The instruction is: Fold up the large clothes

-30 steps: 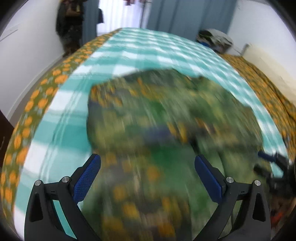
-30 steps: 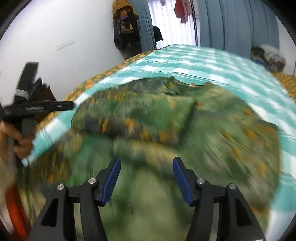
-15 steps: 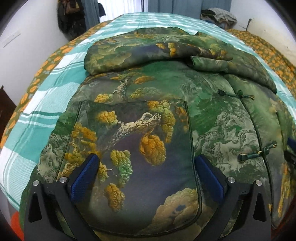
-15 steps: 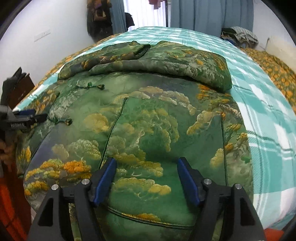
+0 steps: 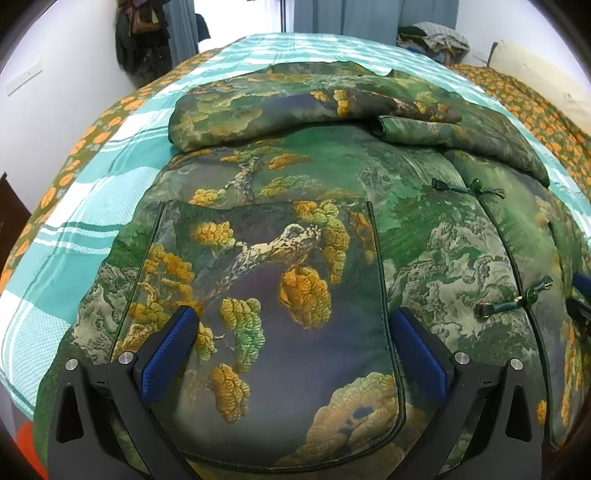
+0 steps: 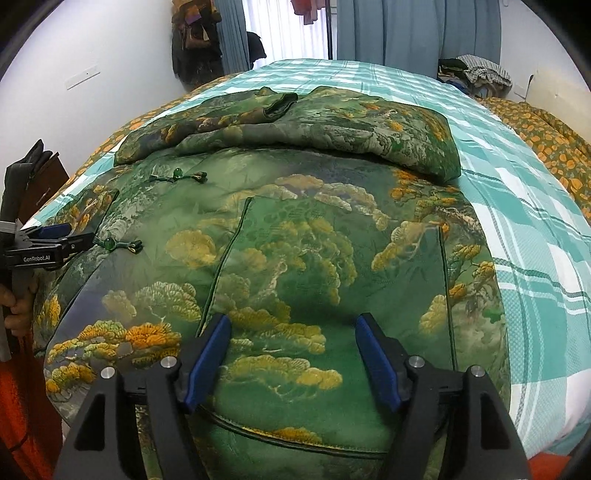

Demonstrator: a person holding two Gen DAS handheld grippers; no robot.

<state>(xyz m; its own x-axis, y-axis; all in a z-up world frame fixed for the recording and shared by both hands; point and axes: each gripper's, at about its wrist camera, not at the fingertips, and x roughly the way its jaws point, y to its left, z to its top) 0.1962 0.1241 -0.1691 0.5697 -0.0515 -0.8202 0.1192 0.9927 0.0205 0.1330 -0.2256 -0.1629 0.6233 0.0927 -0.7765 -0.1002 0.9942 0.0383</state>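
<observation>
A padded green jacket (image 5: 295, 221) printed with pines and mountains lies flat on the bed, front up, its knot buttons (image 5: 513, 302) fastened. Both sleeves (image 5: 295, 107) are folded across its far end. My left gripper (image 5: 291, 325) hovers open over the left patch pocket near the hem, nothing between its blue pads. My right gripper (image 6: 293, 325) stands open over the right pocket of the jacket (image 6: 314, 240), also with nothing in it. Each gripper shows at the edge of the other's view: the left gripper (image 6: 48, 243) and the right gripper (image 5: 580, 291).
A teal plaid cover (image 6: 535, 221) lies under the jacket, over an orange-flowered blanket (image 5: 535, 107). A pile of clothes (image 5: 436, 37) sits beyond the far end of the bed by blue curtains (image 6: 388, 29). A hand (image 6: 18, 306) holds the left gripper; orange cloth (image 6: 22, 406) is below it.
Both grippers came down and in over the jacket's lower half, then steadied; the blur is gone. The right jaws stand wider than a second ago.
</observation>
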